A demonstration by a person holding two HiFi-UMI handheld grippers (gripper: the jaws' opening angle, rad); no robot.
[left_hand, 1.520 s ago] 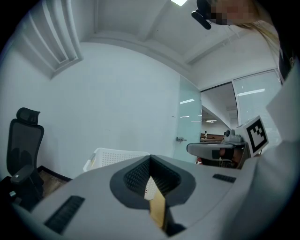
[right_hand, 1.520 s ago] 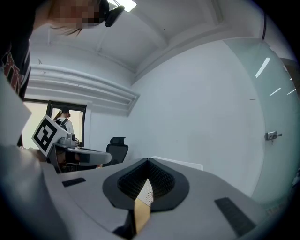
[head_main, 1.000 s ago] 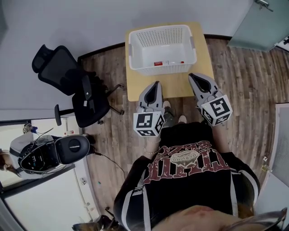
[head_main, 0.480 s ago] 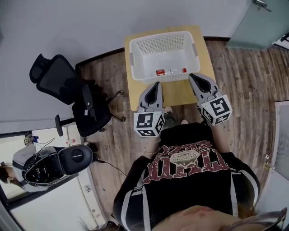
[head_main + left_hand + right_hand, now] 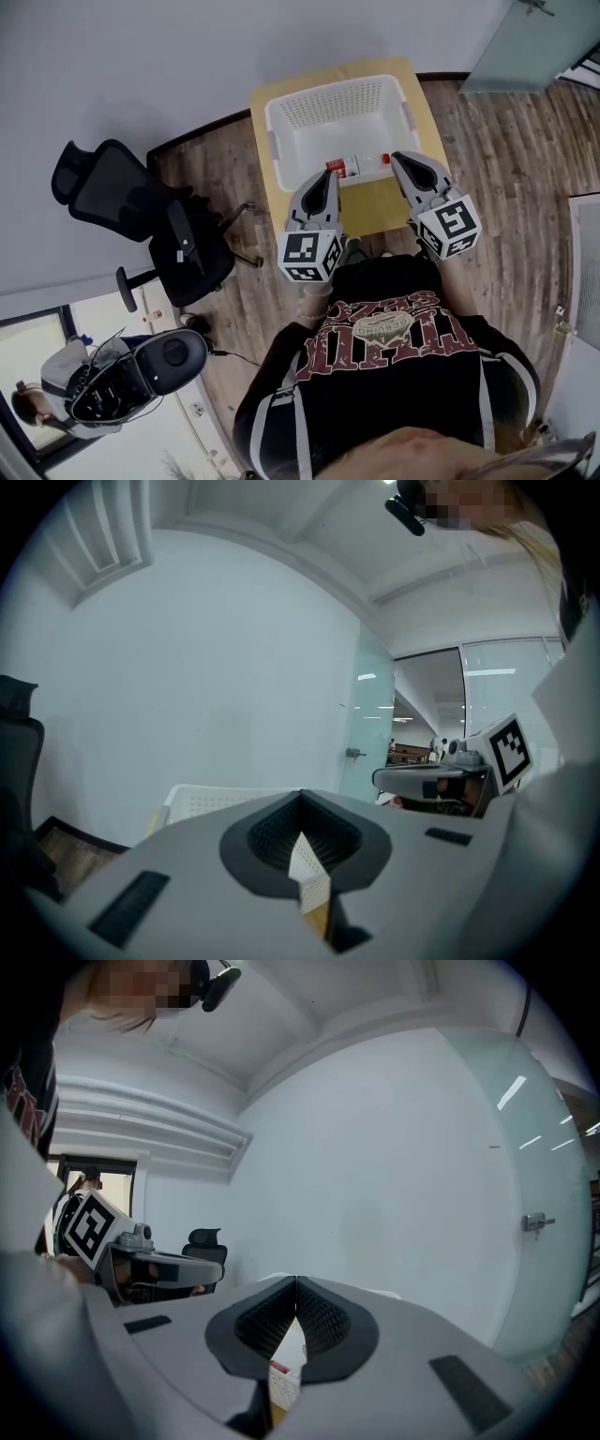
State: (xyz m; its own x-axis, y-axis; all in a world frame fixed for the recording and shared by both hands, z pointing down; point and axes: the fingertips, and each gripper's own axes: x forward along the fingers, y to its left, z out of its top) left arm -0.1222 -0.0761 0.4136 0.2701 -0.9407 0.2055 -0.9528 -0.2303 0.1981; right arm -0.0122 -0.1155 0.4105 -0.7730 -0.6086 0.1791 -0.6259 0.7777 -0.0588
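A white perforated basket (image 5: 337, 122) stands on a small wooden table (image 5: 380, 202). In its near part lie a red-and-white pack (image 5: 342, 169) and a small item with a red cap (image 5: 384, 159). My left gripper (image 5: 326, 174) and right gripper (image 5: 397, 157) are held side by side, tips over the basket's near rim, touching nothing. Both are shut, with nothing between the jaws. The left gripper (image 5: 301, 797) shows the basket (image 5: 211, 799) beyond its jaws. Below the shut right gripper (image 5: 296, 1282), basket mesh and a red label (image 5: 279, 1368) show through a gap.
A black office chair (image 5: 122, 202) stands left of the table on the wood floor. A white wall runs behind the table. A frosted glass door (image 5: 525, 42) with a handle (image 5: 536, 1223) is at the right. Another person (image 5: 56, 403) sits low left, behind a partition.
The table and basket have come nearer to both grippers, whose tips now reach the basket's near rim. The chair has slid left in the left gripper view. Both grippers stayed shut.
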